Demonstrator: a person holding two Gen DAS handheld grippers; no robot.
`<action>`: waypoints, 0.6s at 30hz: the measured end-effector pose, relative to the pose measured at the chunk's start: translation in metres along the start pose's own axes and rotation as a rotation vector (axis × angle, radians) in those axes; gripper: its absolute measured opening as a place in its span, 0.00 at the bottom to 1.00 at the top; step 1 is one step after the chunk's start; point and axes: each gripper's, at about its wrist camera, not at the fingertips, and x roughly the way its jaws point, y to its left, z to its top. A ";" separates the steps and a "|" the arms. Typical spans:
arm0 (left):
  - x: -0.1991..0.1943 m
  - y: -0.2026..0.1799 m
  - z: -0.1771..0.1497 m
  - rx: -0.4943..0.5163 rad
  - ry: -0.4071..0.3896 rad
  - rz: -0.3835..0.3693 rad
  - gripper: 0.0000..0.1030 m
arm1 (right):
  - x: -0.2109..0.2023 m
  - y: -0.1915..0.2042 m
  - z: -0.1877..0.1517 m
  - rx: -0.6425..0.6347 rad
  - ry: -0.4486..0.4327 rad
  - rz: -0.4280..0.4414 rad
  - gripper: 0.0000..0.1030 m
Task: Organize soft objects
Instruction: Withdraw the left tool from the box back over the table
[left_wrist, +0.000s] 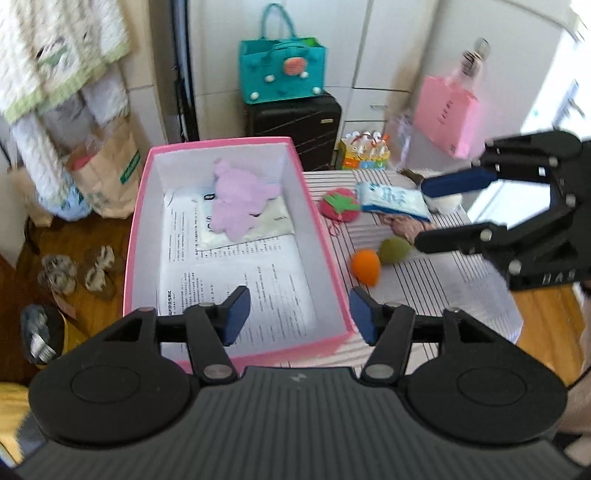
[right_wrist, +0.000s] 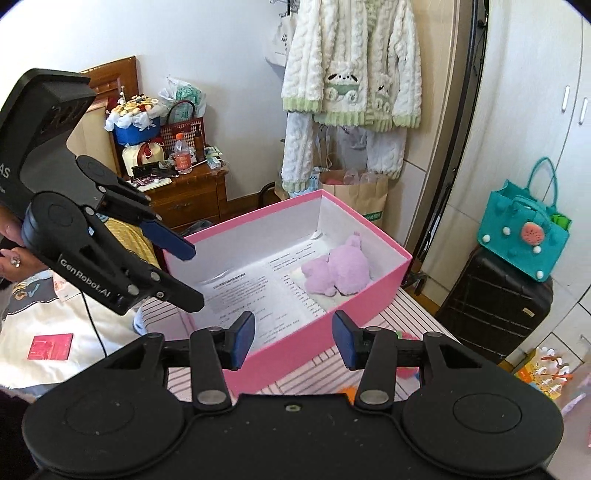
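Blue-padded fingers (left_wrist: 236, 314) of the left gripper (left_wrist: 299, 314) stand wide apart and empty over the near end of a pink box (left_wrist: 321, 218), a stance that reads as having nothing to carry at this moment. From the left wrist view the right gripper (left_wrist: 439, 212) comes in at 3 o'clock, its fingers likewise apart and holding nothing, poised just above the loose items on the striped table (left_wrist: 424, 280), probably to choose the next one. Inside the white-lined box, on printed paper sheets (left_wrist: 236, 280), lies a purple plush toy (left_wrist: 236, 199) toward the far end, at about 12 o'clock from the left fingers; it is the only soft thing in the box. Outside it, at 1 to 2 o'clock, several pieces wait on the table: a red strawberry-shaped plush (left_wrist: 340, 205), a blue-and-white soft pack (left_wrist: 395, 199), an orange ball (left_wrist: 365, 266) touching a green ball (left_wrist: 393, 250), a white fluffy item (left_wrist: 445, 203) partly hidden by the right fingers, and a brownish knit piece (left_wrist: 400, 225). Sorting appears barely begun, with most items left to move. Beyond the table, at 12 o'clock, a teal bag (left_wrist: 282, 70) sits on top of a black suitcase (left_wrist: 293, 125); its contents cannot be made out. The right wrist view shows the same box at 12 o'clock with the left gripper hanging over its near-left corner.
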 end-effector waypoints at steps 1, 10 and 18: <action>-0.003 -0.006 -0.003 0.024 -0.001 0.006 0.62 | -0.006 0.002 -0.004 -0.001 -0.005 -0.004 0.50; -0.019 -0.050 -0.034 0.171 -0.003 0.035 0.72 | -0.052 0.015 -0.045 -0.007 -0.069 -0.057 0.56; -0.024 -0.079 -0.045 0.191 -0.036 0.003 0.76 | -0.071 0.014 -0.085 -0.001 -0.085 -0.051 0.60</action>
